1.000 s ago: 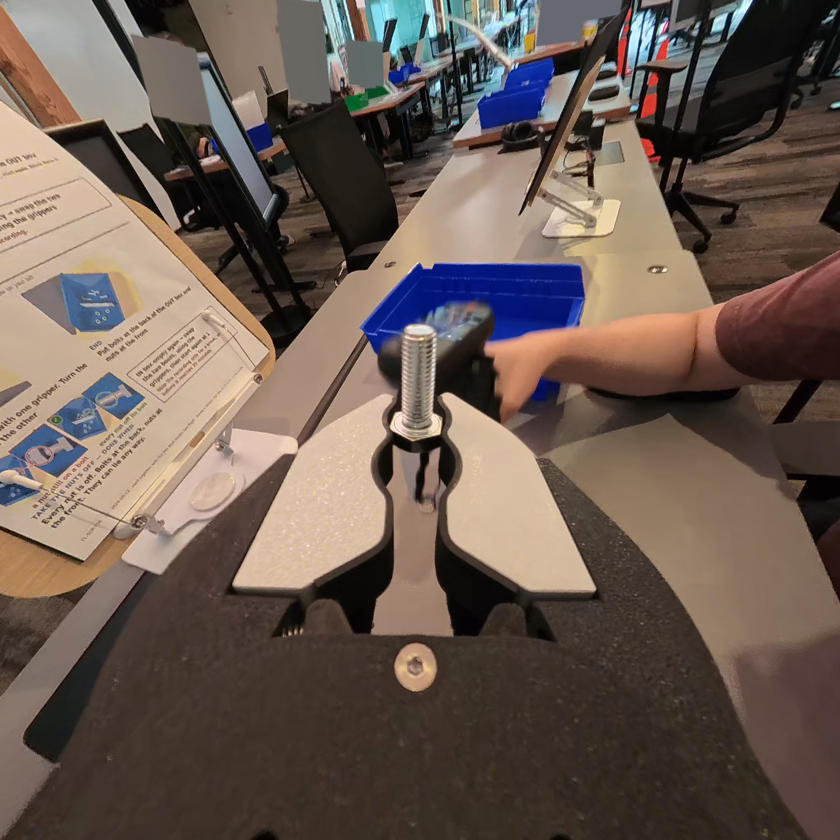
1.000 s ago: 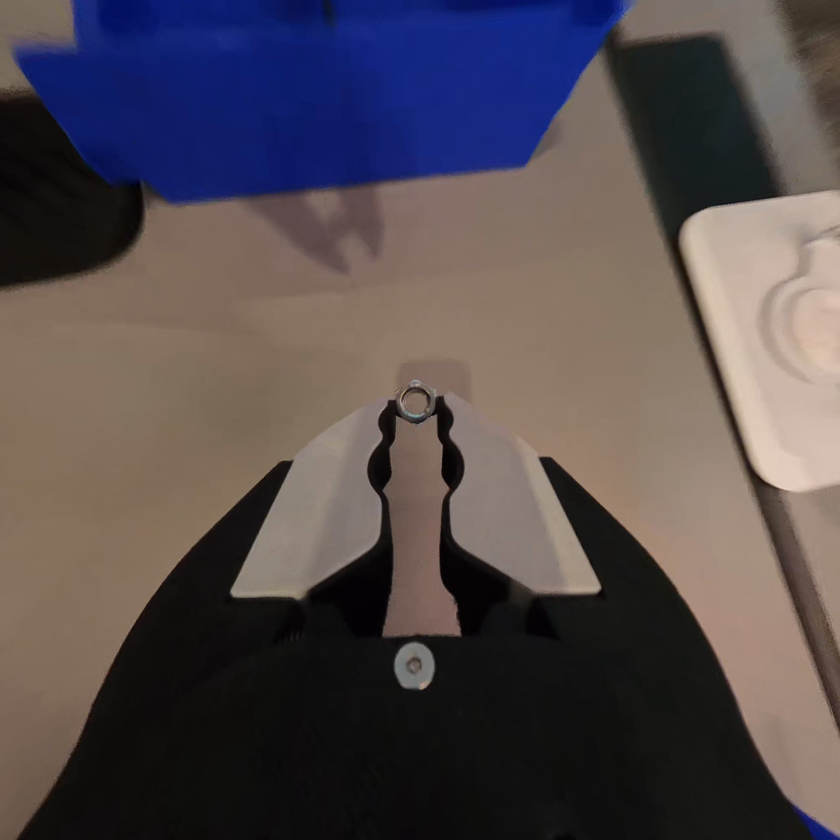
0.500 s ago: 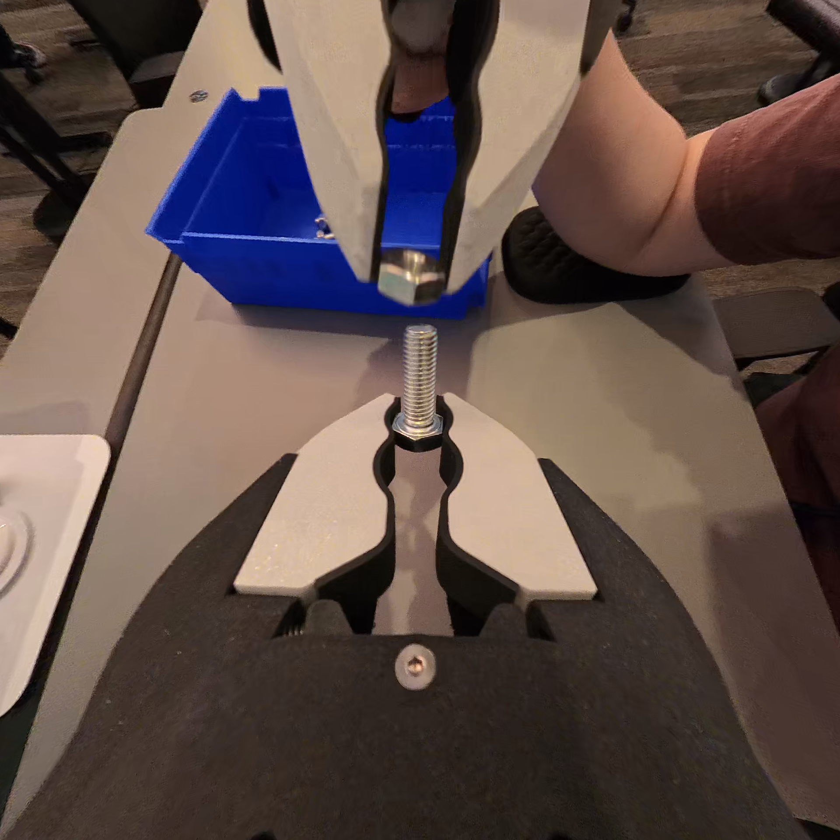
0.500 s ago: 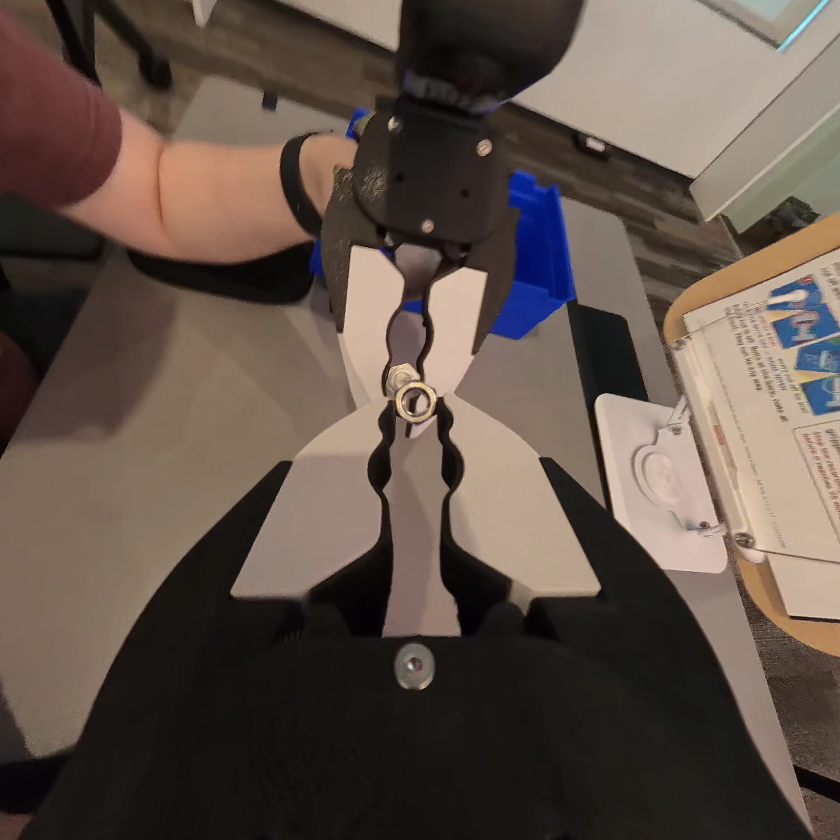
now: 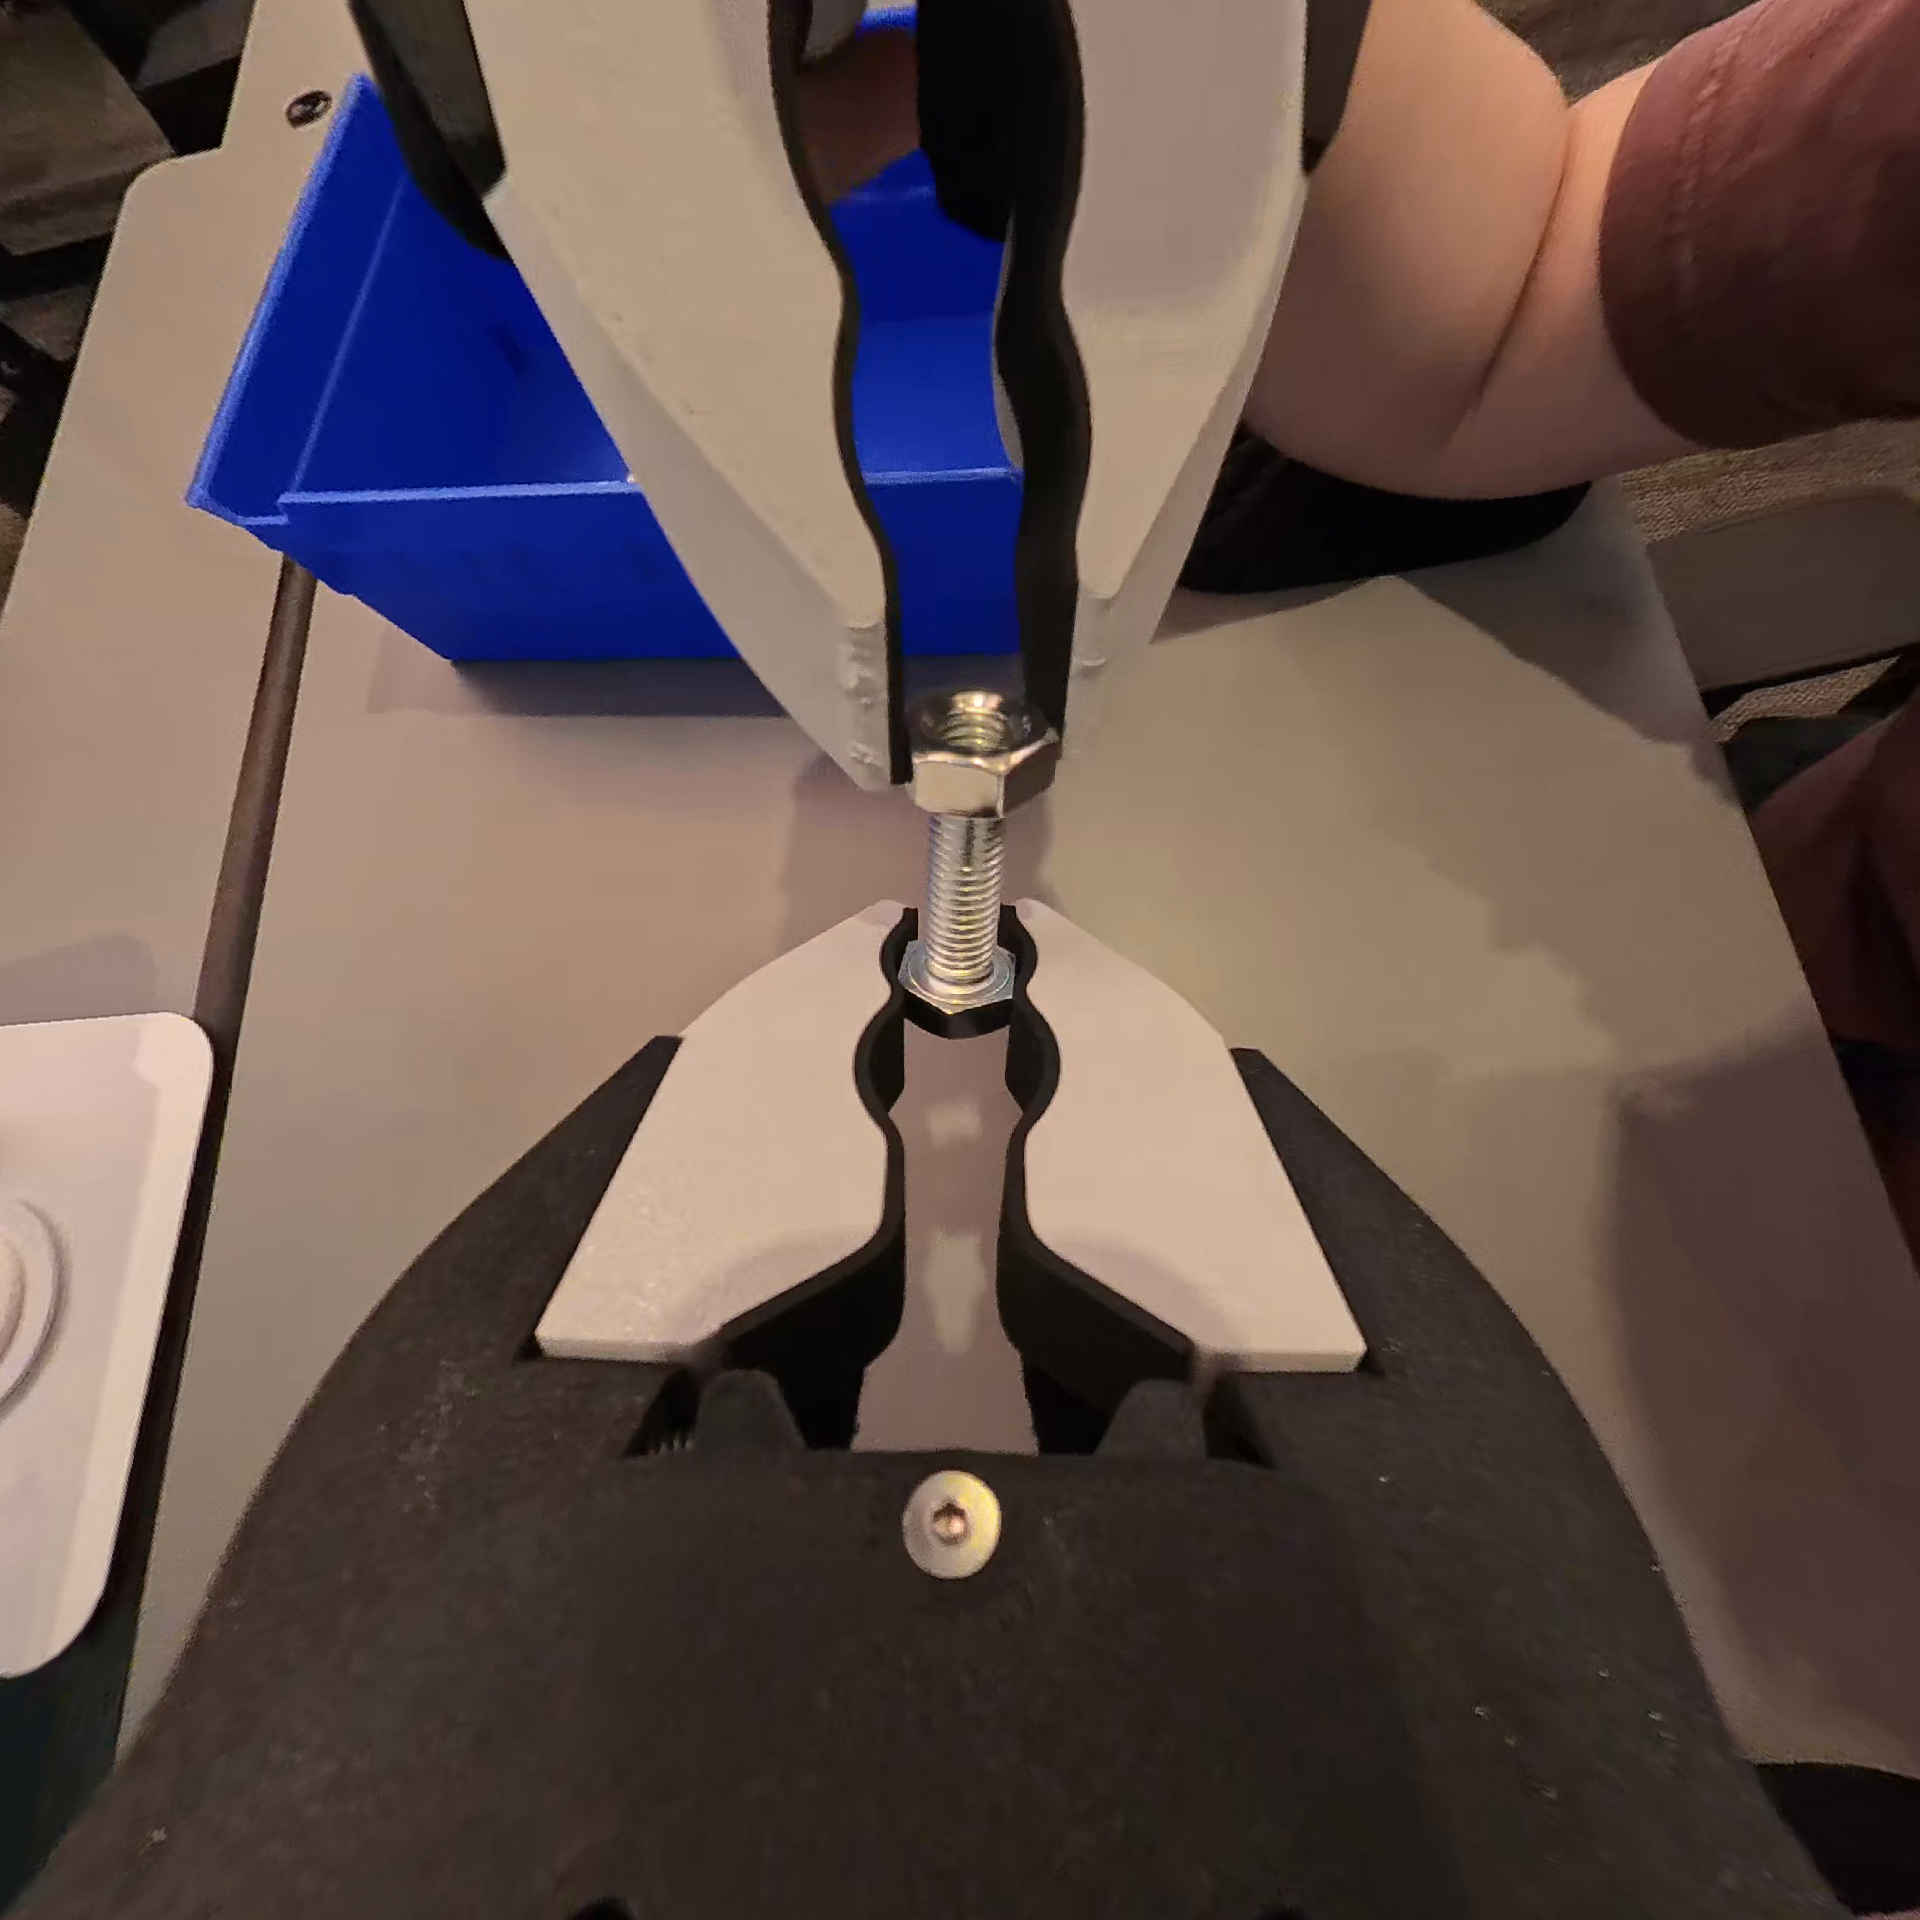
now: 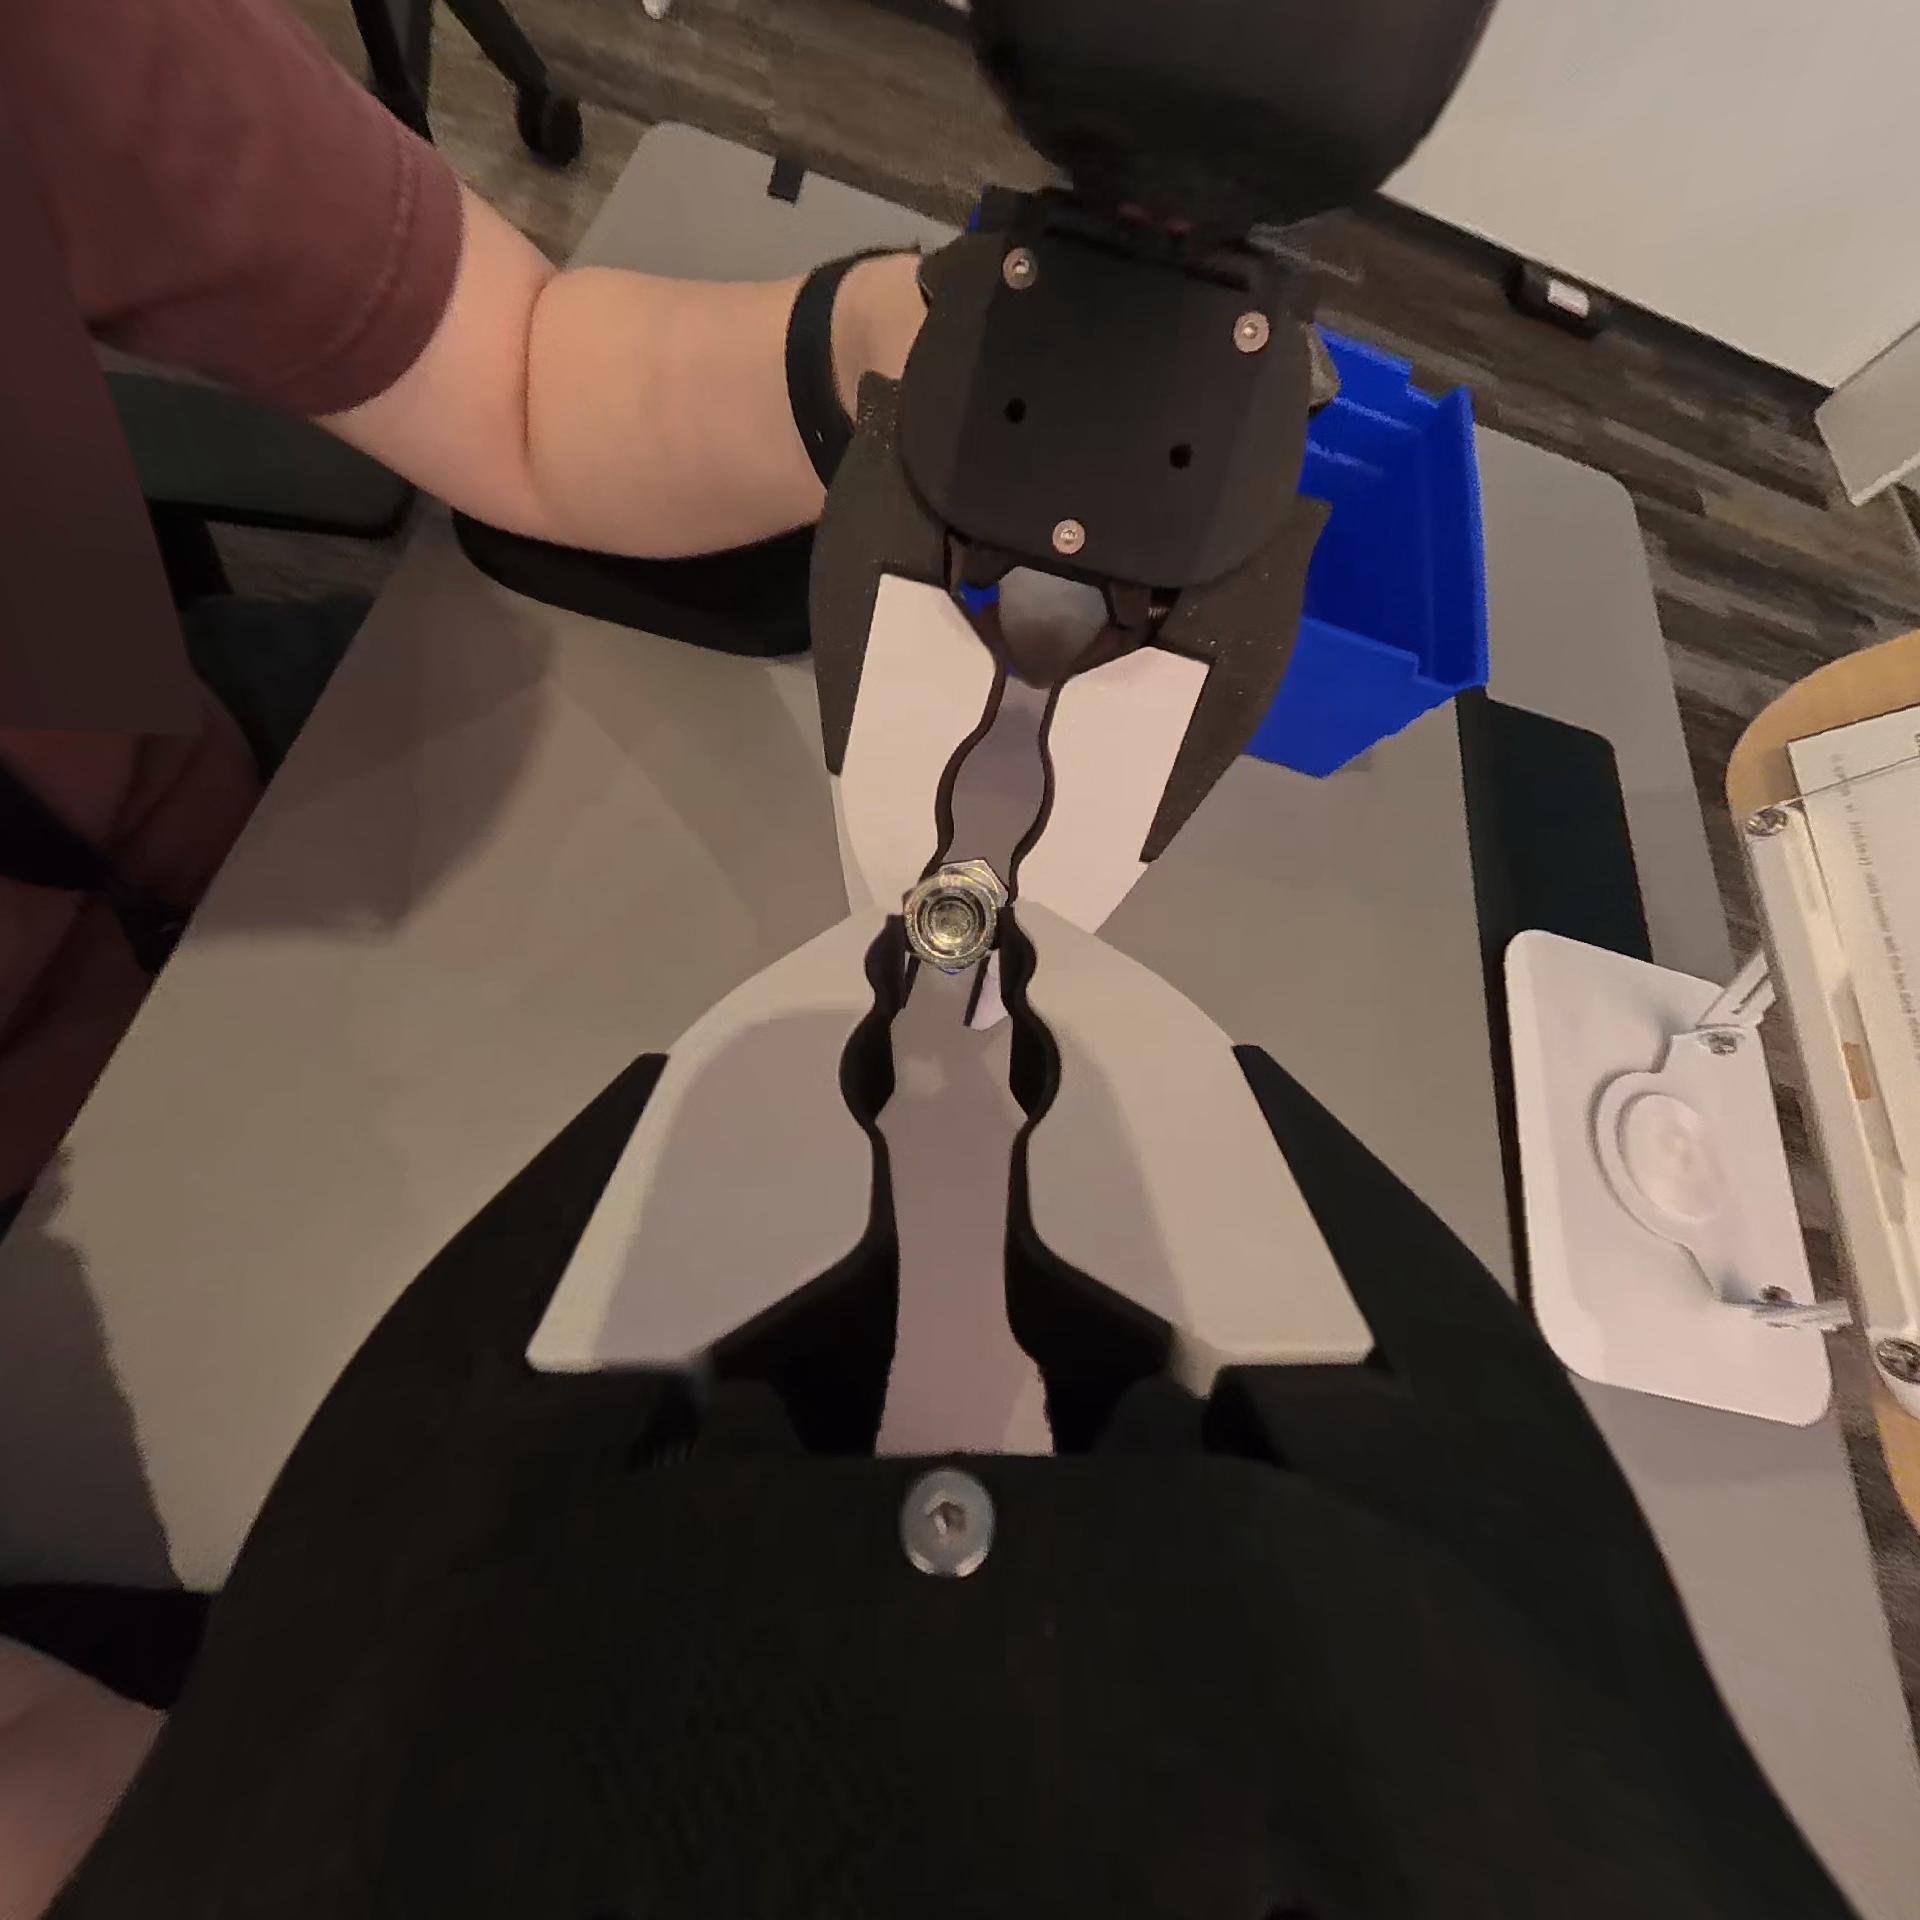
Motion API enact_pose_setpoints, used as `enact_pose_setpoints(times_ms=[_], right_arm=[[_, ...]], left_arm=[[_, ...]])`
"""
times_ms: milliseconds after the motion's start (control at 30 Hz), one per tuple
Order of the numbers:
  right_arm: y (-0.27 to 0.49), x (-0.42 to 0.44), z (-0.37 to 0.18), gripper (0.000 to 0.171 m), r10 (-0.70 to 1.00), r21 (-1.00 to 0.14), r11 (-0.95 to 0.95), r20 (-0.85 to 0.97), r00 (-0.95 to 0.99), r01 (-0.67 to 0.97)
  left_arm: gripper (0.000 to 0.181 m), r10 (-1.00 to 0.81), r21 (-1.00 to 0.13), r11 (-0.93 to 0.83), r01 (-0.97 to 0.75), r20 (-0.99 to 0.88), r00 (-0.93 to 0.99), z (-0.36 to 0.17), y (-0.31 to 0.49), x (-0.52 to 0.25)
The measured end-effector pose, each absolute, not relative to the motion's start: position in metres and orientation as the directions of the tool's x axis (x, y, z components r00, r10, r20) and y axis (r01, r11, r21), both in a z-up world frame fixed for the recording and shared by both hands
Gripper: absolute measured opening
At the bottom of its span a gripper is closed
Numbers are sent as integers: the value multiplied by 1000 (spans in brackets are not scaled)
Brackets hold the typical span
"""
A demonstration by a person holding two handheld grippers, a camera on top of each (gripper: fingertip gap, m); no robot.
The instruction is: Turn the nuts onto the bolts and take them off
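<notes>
My left gripper [image 5: 961, 977] is shut on the hex head of a silver bolt [image 5: 964, 894], whose threaded shaft points away from it. My right gripper [image 5: 977, 748] comes in from the top of the left wrist view, shut on a silver hex nut [image 5: 979, 750]. The nut sits on the tip of the bolt's thread. In the right wrist view my right gripper [image 6: 951, 935] holds the nut [image 6: 948, 923] face on, with the bolt's end seen through its hole and the left gripper [image 6: 982, 883] opposite. Both are held above the grey table [image 5: 1403, 935].
A blue bin [image 5: 436, 436] stands on the table behind the grippers; it also shows in the right wrist view [image 6: 1382, 582]. A white stand base [image 6: 1662, 1174] holding an instruction sheet [image 6: 1860, 935] is at the table's edge. A person's forearms [image 6: 644, 416] reach in. Left tips to right tips: about 5 centimeters.
The right gripper brought the nut from near the bin toward the bolt. Half a second ago the nut hung just off the bolt's tip; now it sits on the tip.
</notes>
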State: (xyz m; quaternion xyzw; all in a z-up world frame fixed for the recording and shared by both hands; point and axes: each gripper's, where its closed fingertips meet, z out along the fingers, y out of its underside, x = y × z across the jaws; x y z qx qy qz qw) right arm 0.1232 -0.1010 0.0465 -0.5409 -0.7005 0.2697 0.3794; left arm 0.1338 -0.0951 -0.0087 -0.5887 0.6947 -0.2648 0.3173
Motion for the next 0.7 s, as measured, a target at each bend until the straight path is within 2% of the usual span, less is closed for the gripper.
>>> enact_pose_setpoints(times_ms=[167, 333, 500, 567, 700], right_arm=[[-111, 123, 54, 18, 940, -806, 341, 282, -193, 483], [-110, 121, 55, 18, 930, -789, 368, 323, -176, 492], [-86, 119, 52, 18, 987, -819, 129, 161, 8, 559], [-75, 119, 47, 18, 991, -817, -28, 51, 121, 575], [-63, 117, 40, 18, 964, -813, -240, -133, 231, 531]], left_arm=[[14, -980, -799, 161, -580, -61, -188, 4, -111, 133], [14, -978, -807, 138, -574, -19, -208, 5, -115, 133], [14, -998, -798, 60, -600, -25, -66, 4, -91, 130], [14, -999, -779, 26, -627, -37, 5, 0, -79, 127], [14, -990, -735, -5, -678, -94, 109, -8, -62, 121]])
